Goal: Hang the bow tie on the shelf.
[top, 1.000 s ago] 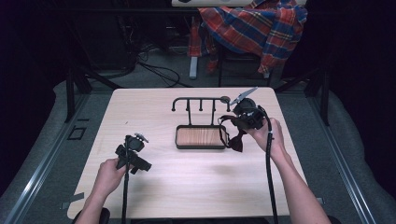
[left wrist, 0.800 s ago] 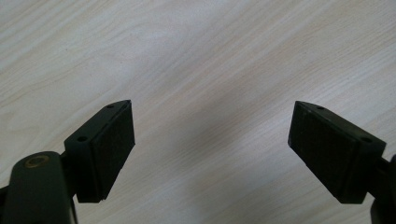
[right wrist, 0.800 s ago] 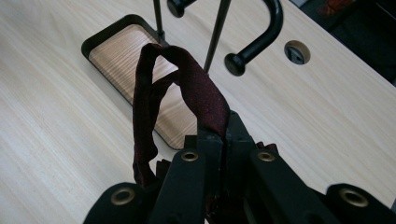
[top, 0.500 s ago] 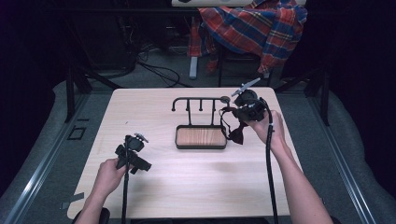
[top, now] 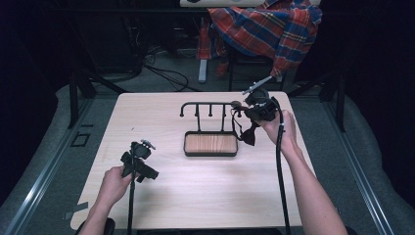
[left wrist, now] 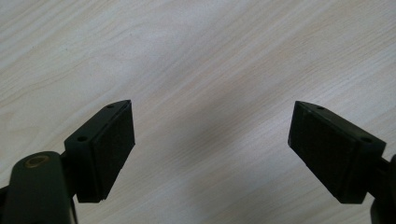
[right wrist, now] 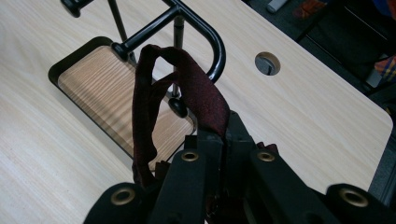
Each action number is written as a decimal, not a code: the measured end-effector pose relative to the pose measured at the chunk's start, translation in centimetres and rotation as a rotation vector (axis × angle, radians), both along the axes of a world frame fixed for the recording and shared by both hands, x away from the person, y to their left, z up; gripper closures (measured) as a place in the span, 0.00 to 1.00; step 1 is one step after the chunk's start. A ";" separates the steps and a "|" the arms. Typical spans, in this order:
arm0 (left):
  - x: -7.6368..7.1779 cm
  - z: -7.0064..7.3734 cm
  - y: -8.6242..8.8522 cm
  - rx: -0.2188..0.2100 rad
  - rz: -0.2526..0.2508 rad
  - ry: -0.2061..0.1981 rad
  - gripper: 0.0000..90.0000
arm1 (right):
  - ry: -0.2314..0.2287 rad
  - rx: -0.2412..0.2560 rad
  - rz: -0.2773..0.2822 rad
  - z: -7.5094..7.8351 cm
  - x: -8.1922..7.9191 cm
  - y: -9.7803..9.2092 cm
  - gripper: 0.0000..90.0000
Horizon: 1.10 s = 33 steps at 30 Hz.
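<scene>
Hanging a dark red bow tie on the black rack looks like the job in hand, and I'd judge it mid-way: tie lifted and carried to the rack, strap not yet over a hook.

Table: light wood top, a round cable hole near its far right corner. A plaid cloth is draped over something behind the table.

Rack: black metal bar with curled ends and short pegs, on posts rising from a tray base with a wood-grain inset. Nothing hangs on it yet, as far as I can see.

Right gripper: held above the table at the rack's right end, jaws pressed together on the tie's strap. In the right gripper view the strap loops up out of the jaws just beside the bar's curled end; touching or not, cannot tell.

Left gripper: near the table's left front, well apart from the rack, jaws spread wide with only bare tabletop between the pads. Idle.

Tie: dark maroon woven fabric, limp. The bow part dangles below the right gripper in the high view, beside the tray's right edge, off the table I think.

Left to do: get the loop over the curled end or a peg, release, pull clear.
</scene>
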State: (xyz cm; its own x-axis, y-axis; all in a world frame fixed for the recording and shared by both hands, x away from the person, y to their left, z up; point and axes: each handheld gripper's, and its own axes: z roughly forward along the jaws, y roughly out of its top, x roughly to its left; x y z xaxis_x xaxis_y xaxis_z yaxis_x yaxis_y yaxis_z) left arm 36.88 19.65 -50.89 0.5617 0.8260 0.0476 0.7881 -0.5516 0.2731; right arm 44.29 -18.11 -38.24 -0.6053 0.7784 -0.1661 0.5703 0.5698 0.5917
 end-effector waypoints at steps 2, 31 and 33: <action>0.0 0.0 0.0 0.000 0.000 0.000 0.16 | 0.000 0.005 -0.010 -0.1 0.3 0.0 0.98; 0.0 0.0 0.0 0.003 0.001 0.001 0.16 | 0.140 0.061 -0.102 -4.6 2.8 -0.6 0.96; 0.0 0.0 0.0 0.003 0.001 0.001 0.16 | 0.149 0.084 -0.102 -4.9 2.8 -0.7 0.95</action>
State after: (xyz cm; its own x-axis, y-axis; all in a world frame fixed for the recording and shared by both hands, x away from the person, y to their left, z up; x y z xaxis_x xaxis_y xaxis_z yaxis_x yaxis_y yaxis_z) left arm 36.88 19.68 -50.89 0.5609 0.8264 0.0496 0.7888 -0.5517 0.2710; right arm 47.07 -18.78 -43.19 -0.5357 0.8443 -0.0127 0.7072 0.4568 0.5396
